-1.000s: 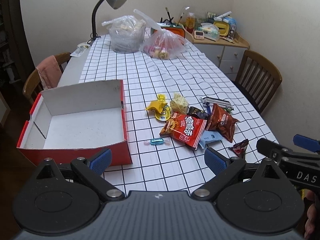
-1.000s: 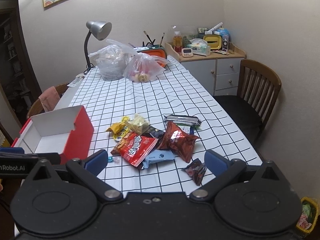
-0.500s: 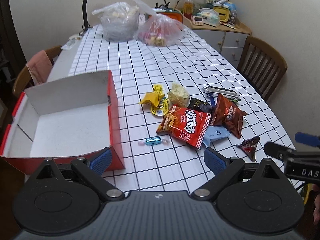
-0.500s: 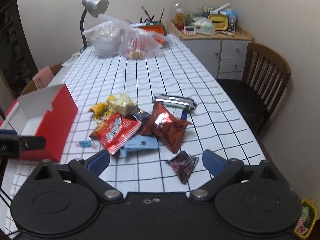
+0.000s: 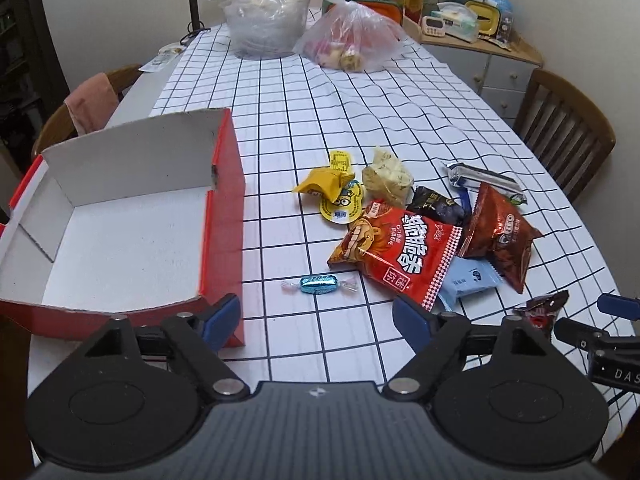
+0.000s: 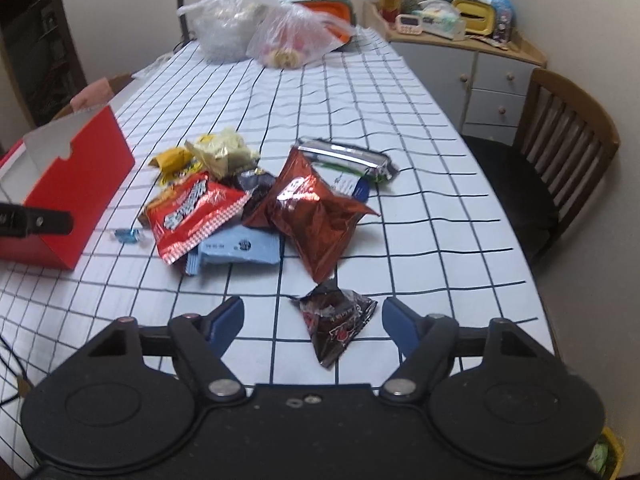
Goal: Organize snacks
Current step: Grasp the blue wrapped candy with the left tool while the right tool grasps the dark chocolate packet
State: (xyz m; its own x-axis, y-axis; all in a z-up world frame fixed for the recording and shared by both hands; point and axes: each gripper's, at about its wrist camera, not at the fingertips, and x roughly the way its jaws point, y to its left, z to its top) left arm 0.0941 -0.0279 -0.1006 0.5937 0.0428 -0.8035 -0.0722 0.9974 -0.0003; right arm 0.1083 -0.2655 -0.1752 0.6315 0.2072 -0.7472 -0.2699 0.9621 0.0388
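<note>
A: Closing in on the snack pile, both grippers have been brought lower and nearer over the last second. The right gripper (image 6: 312, 318) is now lined up on the small dark wrapper (image 6: 336, 320), which lies flat on the counter (image 6: 420, 184) between the spread jaws, not yet touched

B: Left side?

A: The left gripper (image 5: 316, 316) has been moved in too; jaws spread, nothing held. The blue foil candy (image 5: 318, 284) sits just ahead of them, apart from the heap. The red box (image 5: 222, 216) is just beside the left fingertip (image 5: 220, 316), open and with no snacks seen inside

B: Pile state?

A: Nothing seen shifted. The red chip bag (image 5: 400, 256) is lying over the light blue packet (image 5: 468, 284), the brown foil bag (image 6: 316, 216) is next to it, and the silver bar (image 6: 348, 158) and the yellow pouch (image 5: 326, 182) are behind. All still outside the box

B: Meaning for the task?

A: Sorting is judged as not begun; approach only. The dark wrapper is the likely first pick. It is thin and crinkled, so a slip from the pinch could be expected
</note>
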